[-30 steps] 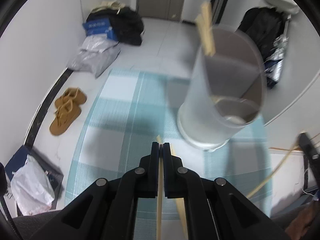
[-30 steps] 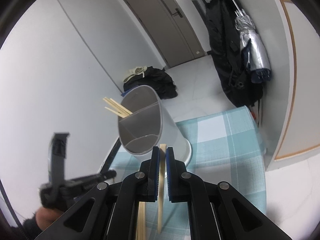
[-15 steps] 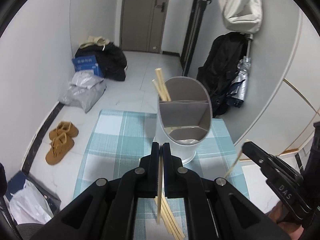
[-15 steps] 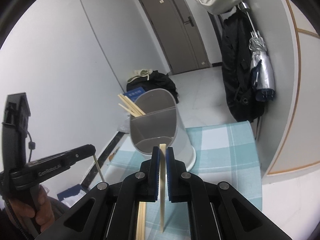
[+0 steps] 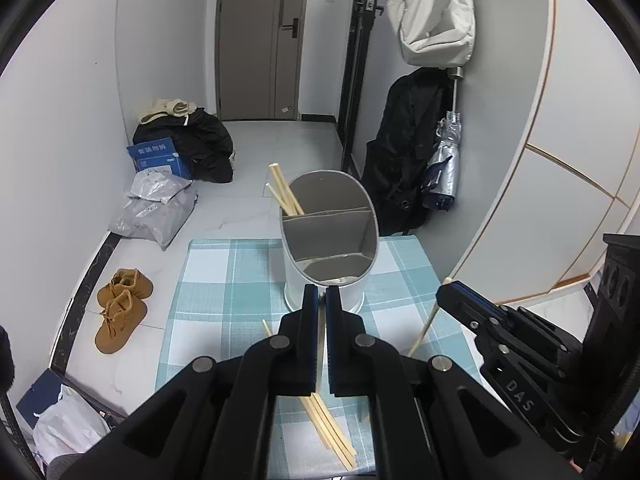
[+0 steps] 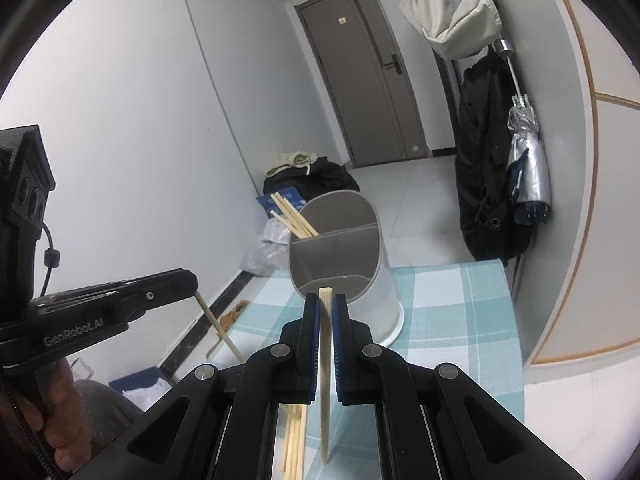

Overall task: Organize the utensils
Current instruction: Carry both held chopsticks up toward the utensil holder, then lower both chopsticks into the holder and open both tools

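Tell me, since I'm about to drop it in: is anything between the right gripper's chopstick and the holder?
Nothing visible. The right gripper holds its chopstick just short of the holder, whose near compartment lies open.

The right gripper pinches one chopstick that hangs down. Ahead, the gray utensil holder on the checked cloth holds more chopsticks.
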A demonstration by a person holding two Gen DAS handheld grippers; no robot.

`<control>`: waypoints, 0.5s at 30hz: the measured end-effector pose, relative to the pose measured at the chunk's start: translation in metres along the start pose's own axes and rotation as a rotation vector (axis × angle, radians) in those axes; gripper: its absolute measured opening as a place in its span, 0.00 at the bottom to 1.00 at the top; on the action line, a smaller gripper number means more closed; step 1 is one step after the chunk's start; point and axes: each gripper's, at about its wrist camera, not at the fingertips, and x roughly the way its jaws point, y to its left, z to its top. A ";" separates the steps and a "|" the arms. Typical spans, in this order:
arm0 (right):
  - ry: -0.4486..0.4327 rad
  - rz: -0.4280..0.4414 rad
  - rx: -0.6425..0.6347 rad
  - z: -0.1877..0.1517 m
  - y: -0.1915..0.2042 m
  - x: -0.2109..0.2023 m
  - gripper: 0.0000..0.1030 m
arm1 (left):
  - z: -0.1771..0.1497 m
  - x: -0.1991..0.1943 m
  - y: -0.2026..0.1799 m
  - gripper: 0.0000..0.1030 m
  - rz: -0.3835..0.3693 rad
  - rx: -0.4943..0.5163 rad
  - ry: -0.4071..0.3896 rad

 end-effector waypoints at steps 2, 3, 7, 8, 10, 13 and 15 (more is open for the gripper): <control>-0.008 -0.002 0.008 0.002 -0.002 -0.002 0.05 | 0.002 -0.004 -0.004 0.00 -0.008 0.011 -0.005; -0.011 -0.002 0.009 0.003 -0.002 -0.002 0.05 | 0.004 -0.006 -0.007 0.00 -0.013 0.018 -0.004; -0.026 -0.007 0.000 0.010 -0.002 -0.005 0.05 | 0.010 -0.010 -0.013 0.00 -0.030 0.026 -0.004; -0.028 -0.006 -0.002 0.013 -0.002 -0.005 0.05 | 0.013 -0.011 -0.014 0.00 -0.034 0.028 -0.004; -0.036 -0.006 -0.007 0.019 -0.003 -0.006 0.05 | 0.018 -0.012 -0.016 0.00 -0.045 0.029 -0.006; -0.041 -0.016 -0.017 0.030 -0.003 -0.005 0.05 | 0.032 -0.011 -0.018 0.00 -0.072 0.024 0.003; -0.044 -0.020 -0.023 0.039 -0.002 -0.003 0.05 | 0.042 -0.010 -0.018 0.00 -0.082 0.019 0.005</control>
